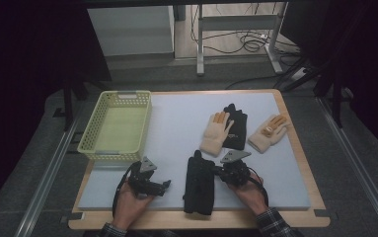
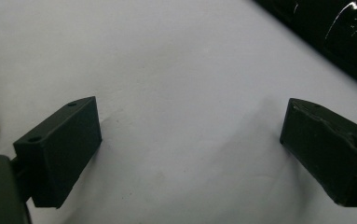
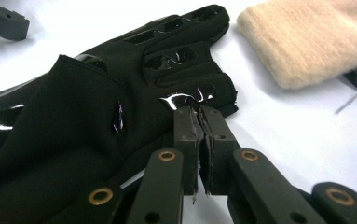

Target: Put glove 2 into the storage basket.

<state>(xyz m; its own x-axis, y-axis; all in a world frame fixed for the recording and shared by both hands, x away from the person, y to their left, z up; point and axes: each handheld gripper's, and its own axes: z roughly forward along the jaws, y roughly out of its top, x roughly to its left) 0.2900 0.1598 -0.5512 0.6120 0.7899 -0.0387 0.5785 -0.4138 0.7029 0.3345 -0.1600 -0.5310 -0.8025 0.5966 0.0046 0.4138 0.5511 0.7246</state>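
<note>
4 gloves (image 1: 200,183) and 1 basket (image 1: 115,127) on pale table mat (image 1: 176,123)

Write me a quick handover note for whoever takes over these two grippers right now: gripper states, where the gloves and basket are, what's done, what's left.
Left gripper: open, holding nothing, over the bare grey mat.
Right gripper: jaws shut, tips at the edge of the near black glove; whether fabric is pinched is unclear.
Second black glove lies farther back, partly under a beige glove; another beige glove lies to its right.
Yellow basket at the mat's left has no glove in it.
Done: nothing binned.
Left: probably moving all four gloves to the basket.
</note>
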